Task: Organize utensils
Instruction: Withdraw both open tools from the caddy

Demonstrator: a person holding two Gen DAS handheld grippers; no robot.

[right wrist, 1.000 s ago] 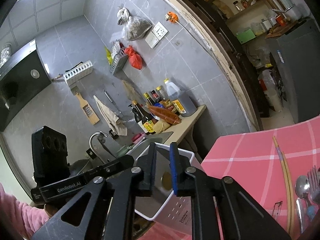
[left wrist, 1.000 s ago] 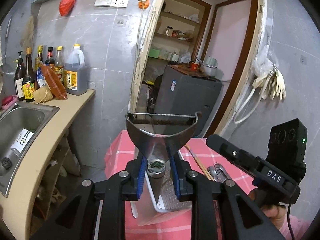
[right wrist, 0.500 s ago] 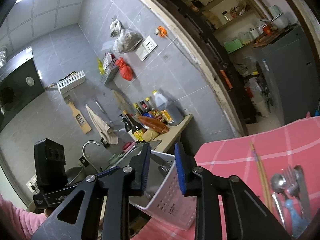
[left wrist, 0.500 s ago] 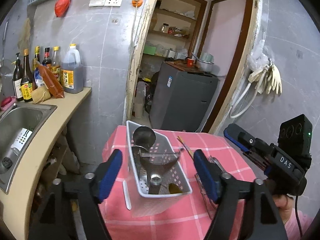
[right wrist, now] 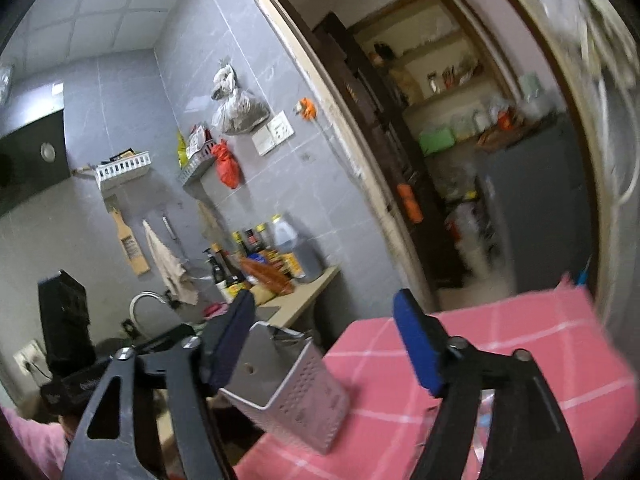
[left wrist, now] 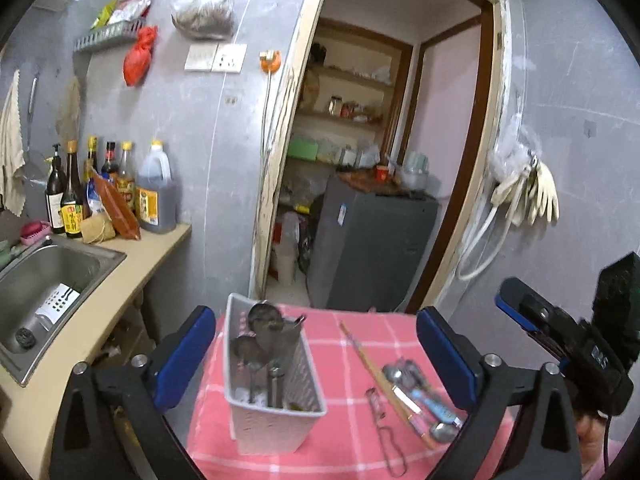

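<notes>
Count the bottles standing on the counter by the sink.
6 bottles, clustered at the counter's back against the wall: one large handled jug at right, five slimmer ones to its left. More may hide behind them.

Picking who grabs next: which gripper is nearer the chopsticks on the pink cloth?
Left, as far as the views show. The left gripper, open, has the chopsticks lying ahead between its fingers; the right gripper, open, faces the white basket, chopsticks outside its view.

Perforated plastic caddy (left wrist: 280, 412) (shiny metal ladles (left wrist: 260, 316))

Grey tiled walls (left wrist: 224, 168) flank an open doorway (left wrist: 400, 152), with a steel sink (left wrist: 44, 280) left of it and shelves (left wrist: 348, 116) beyond it.
</notes>
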